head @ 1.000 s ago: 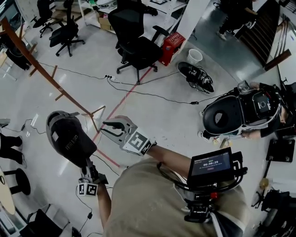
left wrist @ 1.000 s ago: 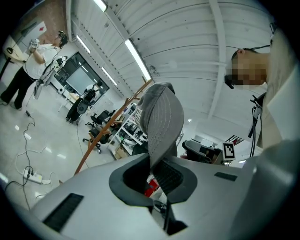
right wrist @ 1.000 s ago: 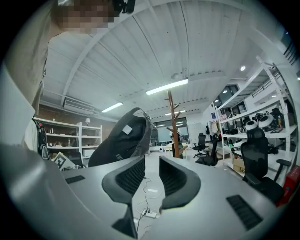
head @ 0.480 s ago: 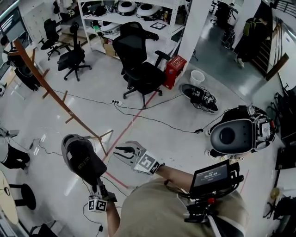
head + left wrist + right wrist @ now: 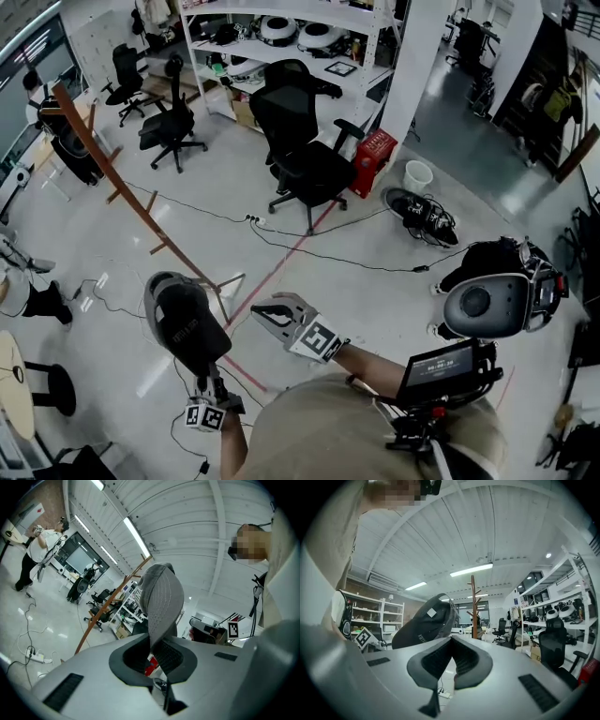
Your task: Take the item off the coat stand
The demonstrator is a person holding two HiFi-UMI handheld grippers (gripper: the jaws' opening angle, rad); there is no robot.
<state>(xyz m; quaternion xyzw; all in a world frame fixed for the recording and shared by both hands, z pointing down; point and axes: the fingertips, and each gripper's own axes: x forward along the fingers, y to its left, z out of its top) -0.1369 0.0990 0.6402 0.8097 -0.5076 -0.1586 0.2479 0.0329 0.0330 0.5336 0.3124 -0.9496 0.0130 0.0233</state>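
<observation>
A dark baseball cap (image 5: 185, 325) is clamped by its brim in my left gripper (image 5: 202, 377), which is shut on it and holds it upright, clear of the wooden coat stand (image 5: 120, 187). In the left gripper view the cap (image 5: 161, 595) rises from between the closed pads, with the coat stand (image 5: 114, 603) far behind. My right gripper (image 5: 261, 313) hovers just right of the cap; its jaws have just been closing and nothing is between them. The right gripper view shows those shut pads (image 5: 451, 645), the cap (image 5: 424, 626) to their left and the coat stand (image 5: 474, 605) beyond.
Black office chairs (image 5: 309, 159) stand ahead, with a red box (image 5: 375, 155) and a white bucket (image 5: 418, 175) beside a white pillar. Cables (image 5: 309, 248) and red tape lines cross the floor. Shelving (image 5: 281, 37) lines the back. A person (image 5: 28, 281) is at far left.
The right gripper's jaws have gone from open to shut with nothing in them. Both grippers and the cap sit lower and slightly further right in the head view, which now looks further across the room.
</observation>
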